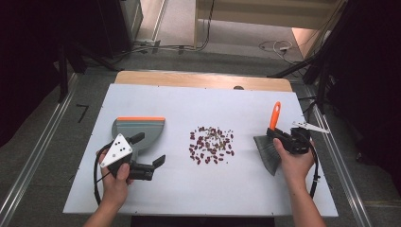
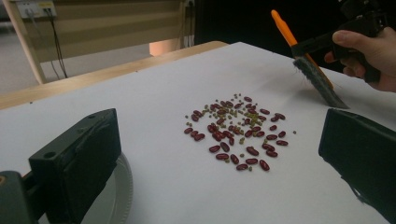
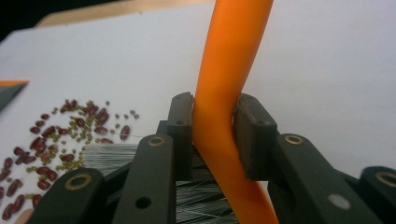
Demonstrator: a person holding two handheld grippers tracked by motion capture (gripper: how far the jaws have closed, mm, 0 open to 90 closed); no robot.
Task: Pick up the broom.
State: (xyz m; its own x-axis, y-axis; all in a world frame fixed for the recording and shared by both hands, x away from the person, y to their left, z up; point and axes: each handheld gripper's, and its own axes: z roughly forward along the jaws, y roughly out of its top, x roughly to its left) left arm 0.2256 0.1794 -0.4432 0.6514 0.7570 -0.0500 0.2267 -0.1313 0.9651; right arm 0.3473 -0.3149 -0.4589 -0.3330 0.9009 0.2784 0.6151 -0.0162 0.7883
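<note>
- We judge the step in hand to be the start of a sweep: the tools are being taken up and the pile of beans [image 1: 211,144] in the middle of the white table [image 1: 198,198] lies unswept.
- Nearest us, to the left of the beans, our left gripper [image 1: 150,164] has its jaws spread wide with nothing between them; it hovers just beside the dustpan [image 1: 140,130], which it has not gripped.
- The dustpan lies flat on the table, left of the beans and a little beyond the left gripper; its orange edge is on its far side; we see nothing in it.
- To the right of the beans, well apart from them, our right gripper [image 3: 214,140] pinches the orange handle of the brush [image 1: 269,142]; the jaws press on either side of the handle; the bristles point down toward the table.
- The next move, we judge, calls for the left gripper to close on the dustpan's handle and set its lip beside the beans; the brush would then draw the red and small green beans toward it, gently, since loose beans roll and scatter.
</note>
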